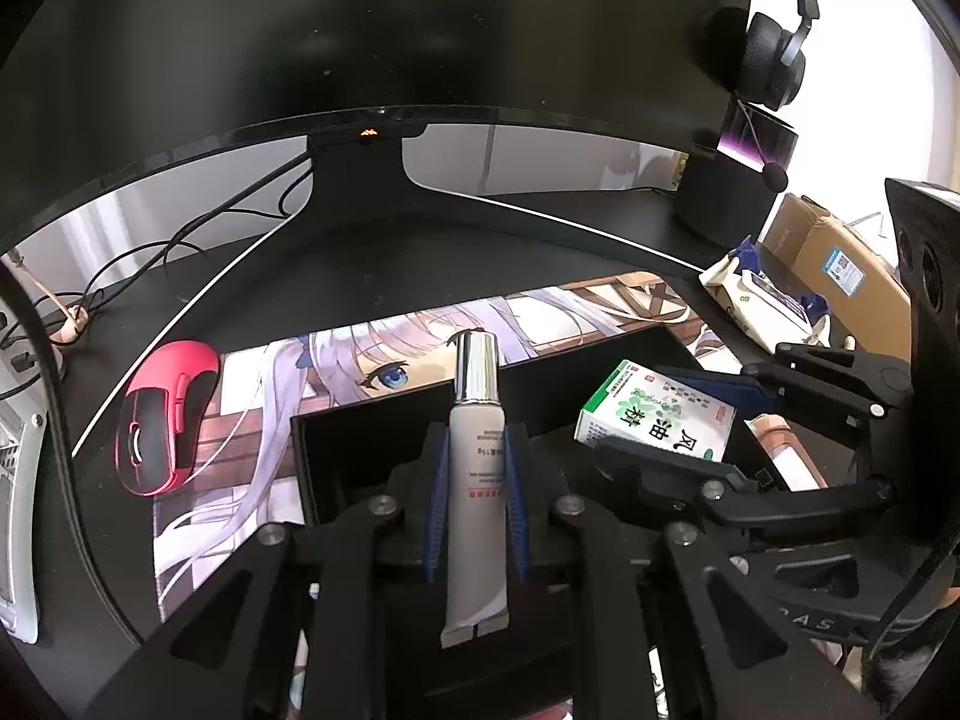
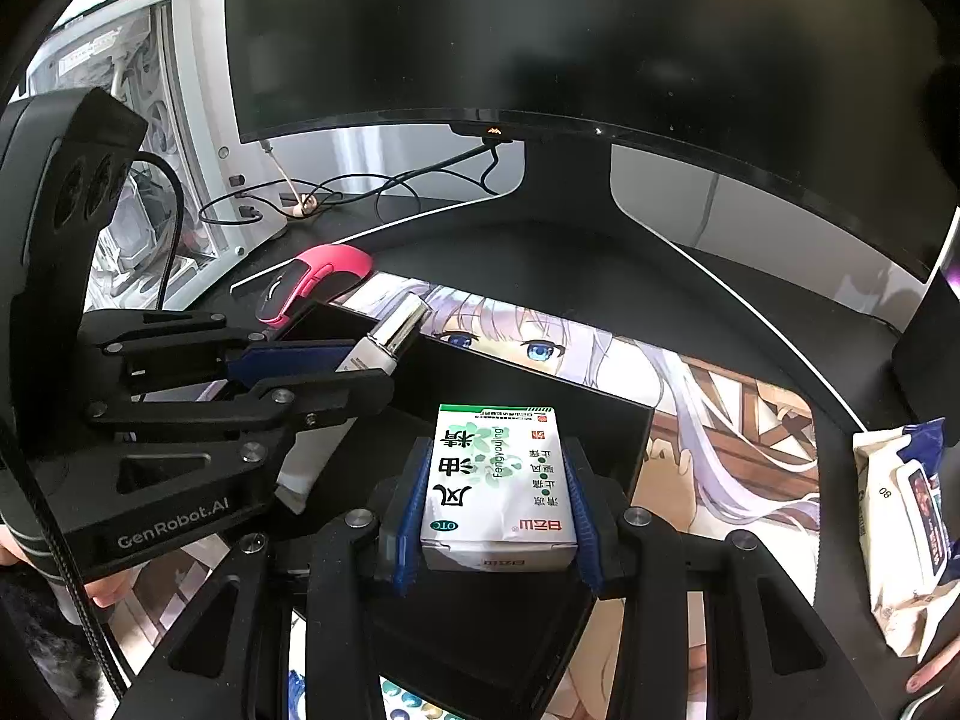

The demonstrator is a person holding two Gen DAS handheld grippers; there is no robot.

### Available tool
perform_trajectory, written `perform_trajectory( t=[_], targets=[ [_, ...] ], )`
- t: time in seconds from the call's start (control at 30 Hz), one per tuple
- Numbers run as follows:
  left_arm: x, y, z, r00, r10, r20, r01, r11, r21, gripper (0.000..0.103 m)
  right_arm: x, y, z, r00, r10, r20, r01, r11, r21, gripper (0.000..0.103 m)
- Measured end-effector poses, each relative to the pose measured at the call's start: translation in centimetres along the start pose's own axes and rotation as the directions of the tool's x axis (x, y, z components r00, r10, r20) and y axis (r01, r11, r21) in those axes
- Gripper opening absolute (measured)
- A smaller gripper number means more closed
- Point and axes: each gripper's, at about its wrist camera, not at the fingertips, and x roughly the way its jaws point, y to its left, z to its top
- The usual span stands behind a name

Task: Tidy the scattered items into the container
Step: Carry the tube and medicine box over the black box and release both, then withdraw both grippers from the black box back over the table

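Tube (image 1: pixel 477 480) – matt plastic, glossy metallic cap, box (image 2: pixel 498 480) – smooth cardboard

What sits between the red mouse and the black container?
Only printed desk mat separates the red mouse from the black container, clearest in the left wrist view.

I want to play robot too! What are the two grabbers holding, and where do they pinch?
The left gripper pinches the cream tube across its middle. The right gripper pinches the white-and-green medicine box by its long sides.

Over the black tray (image 1: pixel 372 420) your two claws crowd each other; the red mouse (image 1: pixel 162 420) flanks its left, the wet-wipes pack (image 1: pixel 762 300) its right, the monitor (image 1: pixel 360 30) looms behind.
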Motion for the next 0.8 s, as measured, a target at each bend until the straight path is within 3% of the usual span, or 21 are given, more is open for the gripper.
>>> perform_trajectory(
  t=[0.13,0.23,0.3,0.33,0.4,0.47,0.5,0.57,0.63,0.8],
  targets=[
    [-0.6,0.2,0.0,1.0,0.002,0.012,-0.002,1.0,-0.008,0.016,-0.3,0.0,0.1,1.0,0.002,-0.003,-0.002,1.0,0.003,0.044],
    [-1.3,0.3,0.0,1.0,0.009,0.029,-0.009,1.0,-0.012,0.019,-1.3,-0.1,0.3,1.0,0.003,0.023,-0.003,1.0,0.013,0.065],
    [-1.9,0.4,-0.1,0.999,0.011,0.041,-0.01,1.0,-0.016,0.033,-2.2,0.0,0.2,0.999,0.003,0.042,-0.003,1.0,0.006,0.089],
    [-2.3,0.5,-0.1,0.998,0.014,0.056,-0.012,1.0,-0.021,0.049,-2.6,0.2,0.2,0.999,-0.014,0.052,0.014,1.0,-0.005,0.092],
    [-3.2,0.6,-0.1,0.996,0.01,0.085,-0.007,0.999,-0.034,0.056,-3.4,0.5,0.1,0.997,-0.044,0.069,0.047,0.998,-0.033,0.097],
    [-3.7,1.0,-0.2,0.997,0.003,0.077,0.002,0.998,-0.063,0.091,-4.2,0.5,-0.2,0.996,-0.055,0.077,0.059,0.997,-0.044,0.103],
    [-4.0,1.1,-0.4,0.996,-0.009,0.086,0.016,0.997,-0.078,0.096,-4.4,0.5,-0.3,0.995,-0.057,0.076,0.06,0.997,-0.046,0.103],
    [-4.7,1.2,-0.8,0.993,-0.053,0.103,0.062,0.995,-0.083,0.096,-5.0,0.2,-0.8,0.995,-0.067,0.073,0.07,0.997,-0.042,0.103],
    [-5.1,1.1,-1.2,0.994,-0.053,0.096,0.061,0.995,-0.084,0.097,-5.4,-0.2,-1.3,0.995,-0.068,0.073,0.071,0.997,-0.031,0.103],
    [-6.3,0.5,-3.1,0.992,0.084,0.089,-0.081,0.996,-0.038,0.097,-6.7,-1.1,-2.9,0.994,-0.079,0.072,0.078,0.997,0.016,0.103]
  ],
)
